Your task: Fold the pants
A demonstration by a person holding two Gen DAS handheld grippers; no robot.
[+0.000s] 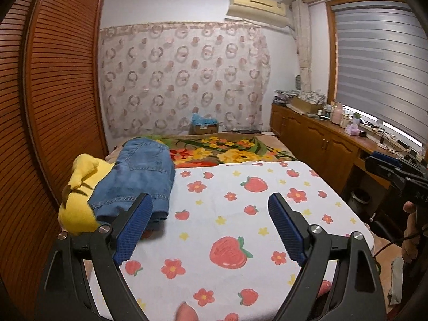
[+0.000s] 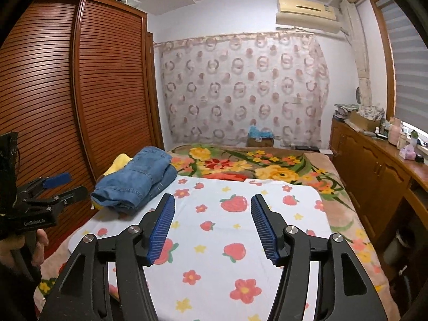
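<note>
Folded blue denim pants (image 1: 136, 176) lie in a stack at the left edge of the bed, partly on a yellow garment (image 1: 77, 187). They also show in the right wrist view (image 2: 133, 182). My left gripper (image 1: 211, 208) is open and empty, with its left finger just in front of the pants' near edge. My right gripper (image 2: 212, 208) is open and empty above the white strawberry-print cloth (image 2: 227, 240), to the right of the pants. The left gripper also shows at the left edge of the right wrist view (image 2: 64, 187).
The strawberry cloth (image 1: 240, 214) covers the near part of the bed; a flowered blanket (image 1: 227, 149) covers the far part. A slatted wooden wardrobe (image 1: 53, 93) stands close on the left. A wooden cabinet (image 1: 321, 139) with clutter runs along the right.
</note>
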